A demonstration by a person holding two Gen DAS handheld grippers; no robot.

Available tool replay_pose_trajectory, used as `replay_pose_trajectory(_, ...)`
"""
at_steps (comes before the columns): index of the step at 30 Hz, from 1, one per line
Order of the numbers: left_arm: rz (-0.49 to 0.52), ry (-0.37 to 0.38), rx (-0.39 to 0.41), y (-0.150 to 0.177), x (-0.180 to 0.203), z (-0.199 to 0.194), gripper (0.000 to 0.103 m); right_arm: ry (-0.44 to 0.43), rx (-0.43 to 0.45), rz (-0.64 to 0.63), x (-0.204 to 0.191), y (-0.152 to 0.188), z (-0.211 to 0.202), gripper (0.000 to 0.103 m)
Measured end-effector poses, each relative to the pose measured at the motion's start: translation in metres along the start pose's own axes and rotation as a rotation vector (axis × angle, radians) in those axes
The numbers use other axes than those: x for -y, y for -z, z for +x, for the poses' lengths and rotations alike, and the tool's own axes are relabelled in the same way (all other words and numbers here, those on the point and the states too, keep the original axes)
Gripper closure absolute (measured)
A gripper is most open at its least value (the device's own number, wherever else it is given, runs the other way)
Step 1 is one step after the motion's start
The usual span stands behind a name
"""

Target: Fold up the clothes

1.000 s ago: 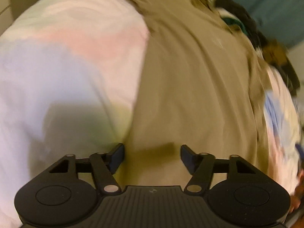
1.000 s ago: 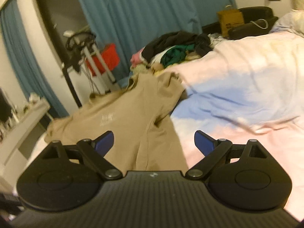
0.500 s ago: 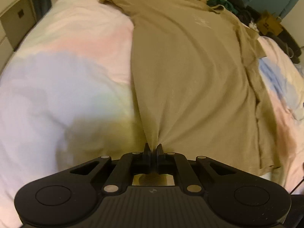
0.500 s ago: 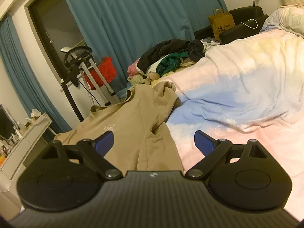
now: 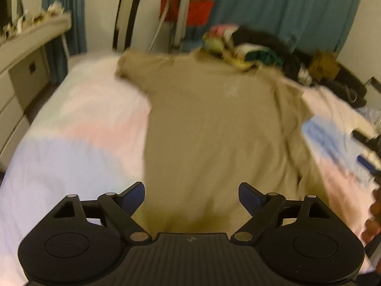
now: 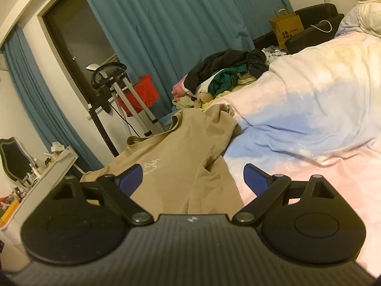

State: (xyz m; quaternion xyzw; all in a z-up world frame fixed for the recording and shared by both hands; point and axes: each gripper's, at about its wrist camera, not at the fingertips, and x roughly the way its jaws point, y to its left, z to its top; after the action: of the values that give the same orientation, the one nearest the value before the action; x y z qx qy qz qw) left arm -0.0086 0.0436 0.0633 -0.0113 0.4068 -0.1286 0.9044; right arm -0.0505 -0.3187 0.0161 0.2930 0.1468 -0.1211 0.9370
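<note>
A tan T-shirt (image 5: 214,128) lies spread front-up on the pastel bed cover (image 5: 78,143), its collar toward the far end of the bed. My left gripper (image 5: 191,194) hangs above the shirt's near hem with its jaws opening wide and no cloth pinched between them. In the right wrist view the same tan T-shirt (image 6: 181,162) lies ahead and to the left. My right gripper (image 6: 193,177) stands open over the shirt's right edge, holding nothing. That right gripper's blue-tipped fingers (image 5: 364,162) show at the right edge of the left wrist view.
A heap of unfolded clothes (image 6: 223,76) lies at the far end of the bed. Beyond it are blue curtains (image 6: 166,31), an exercise machine (image 6: 112,88), a red item (image 6: 142,93), a brown paper bag (image 6: 285,29). A white dresser (image 5: 26,66) stands left of the bed.
My left gripper shut on the shirt's near hem, then let go, opened wide and rose and tilted up. The right gripper stayed open and nearly still.
</note>
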Motion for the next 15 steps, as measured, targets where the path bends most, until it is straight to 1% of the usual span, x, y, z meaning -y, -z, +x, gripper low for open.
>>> replay_pose_trajectory(4,0.010,0.025,0.112,-0.017,0.027,-0.009,0.004,-0.030,-0.002,0.016,0.000,0.001,0.005,0.010)
replay_pose_trajectory(6,0.007,0.043,0.153,-0.018,0.047,-0.005,0.003,-0.048,-0.005,0.045,0.003,0.001,0.009,0.010)
replay_pose_trajectory(8,0.012,0.069,0.171,-0.016,0.064,0.002,0.002,-0.071,-0.010,0.086,0.008,0.001,0.014,0.010)
replay_pose_trajectory(10,0.022,0.074,0.185,-0.012,0.073,0.008,0.002,-0.089,-0.007,0.132,0.013,0.000,0.021,0.010)
replay_pose_trajectory(14,0.085,0.053,0.184,0.001,0.080,0.037,0.002,-0.122,0.011,0.219,0.026,-0.003,0.040,0.010)
replay_pose_trajectory(15,0.104,0.038,0.184,0.004,0.081,0.041,0.002,-0.128,0.014,0.243,0.030,-0.004,0.047,0.010)
